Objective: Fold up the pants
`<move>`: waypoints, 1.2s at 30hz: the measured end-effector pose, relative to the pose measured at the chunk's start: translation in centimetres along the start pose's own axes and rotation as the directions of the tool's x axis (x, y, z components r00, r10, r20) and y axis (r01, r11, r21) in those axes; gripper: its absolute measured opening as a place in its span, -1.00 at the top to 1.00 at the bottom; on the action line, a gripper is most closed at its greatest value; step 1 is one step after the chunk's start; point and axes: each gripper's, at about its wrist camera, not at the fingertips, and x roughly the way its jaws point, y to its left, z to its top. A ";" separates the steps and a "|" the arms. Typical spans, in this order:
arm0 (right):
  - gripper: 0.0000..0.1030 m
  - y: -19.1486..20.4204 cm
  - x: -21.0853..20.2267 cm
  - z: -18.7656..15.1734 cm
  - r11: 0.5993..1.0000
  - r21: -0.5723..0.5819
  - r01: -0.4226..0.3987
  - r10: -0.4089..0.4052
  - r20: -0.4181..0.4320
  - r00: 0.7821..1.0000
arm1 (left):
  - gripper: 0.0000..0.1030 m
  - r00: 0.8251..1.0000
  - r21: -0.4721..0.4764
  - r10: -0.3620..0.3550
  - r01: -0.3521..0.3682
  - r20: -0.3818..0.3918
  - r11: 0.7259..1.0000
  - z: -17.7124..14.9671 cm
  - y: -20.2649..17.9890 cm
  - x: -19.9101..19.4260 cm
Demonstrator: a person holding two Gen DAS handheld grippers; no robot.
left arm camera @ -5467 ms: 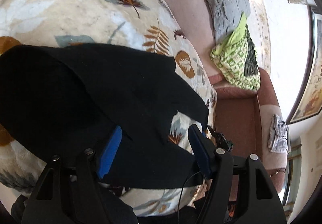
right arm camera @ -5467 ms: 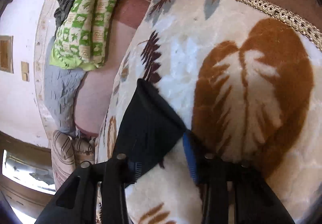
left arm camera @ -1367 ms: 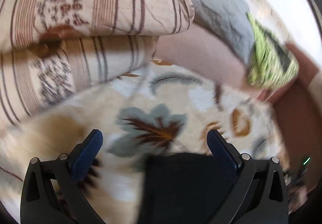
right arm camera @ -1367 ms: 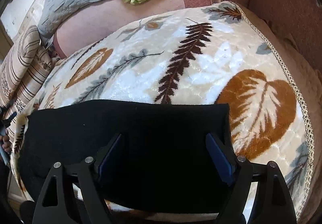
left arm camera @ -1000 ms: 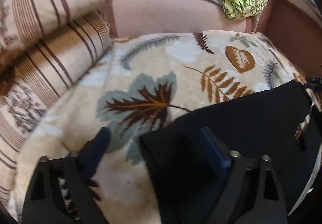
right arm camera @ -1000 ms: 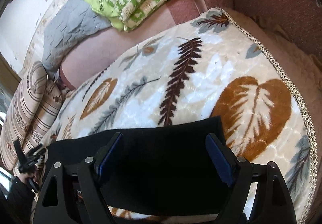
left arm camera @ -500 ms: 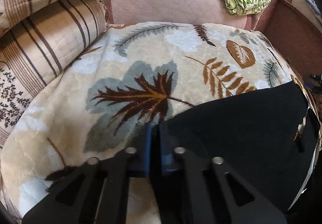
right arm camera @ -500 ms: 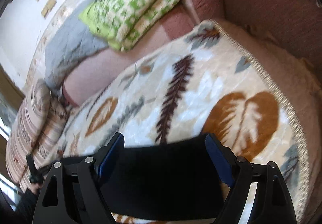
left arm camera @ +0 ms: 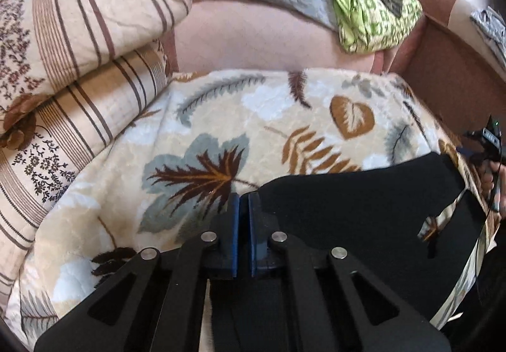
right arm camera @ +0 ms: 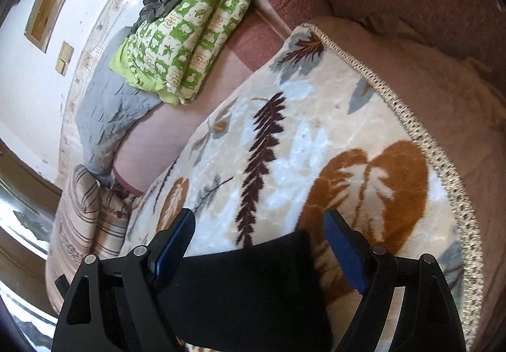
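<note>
Left wrist view: the left gripper (left arm camera: 243, 203) is pressed together on the black pants (left arm camera: 357, 209) edge. In the right wrist view, the right gripper (right arm camera: 259, 225) is spread above the pants (right arm camera: 249, 292) at 6 o'clock.

Both my feeds are bright with soft daylight, shadows faint. The white wall (right arm camera: 22, 67) is nearly blown out in the right wrist view, and a glaring reflective strip sits at its lower left edge. The pants (left arm camera: 363, 209) read as flat black, no detail. Fisheye bending and dark vignette ring the corners. Slight softness overall; the far right edge of my left view smears.
</note>
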 end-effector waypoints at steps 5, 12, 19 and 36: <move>-0.15 -0.3 2.5 -0.4 0.999 -0.007 0.046 -0.047 -0.105 0.993 | 0.95 1.000 -0.065 -0.006 0.007 0.017 0.998 0.2 -0.4 -0.7; 0.56 -1.5 3.3 -0.9 0.992 -0.003 0.126 -0.126 -0.143 0.982 | 0.95 0.999 -0.156 0.009 -0.002 0.045 0.988 0.3 0.3 -1.1; 0.91 0.6 1.3 -0.6 0.989 -0.114 0.091 -0.098 -0.053 0.994 | 0.95 0.997 -0.181 0.041 -0.029 0.061 0.983 1.3 0.5 -1.4; 0.91 2.9 -8.3 -6.6 0.901 -0.433 -0.027 -0.007 -0.079 0.997 | 0.95 0.988 -0.093 0.015 0.000 0.153 0.996 -5.8 -1.1 -8.2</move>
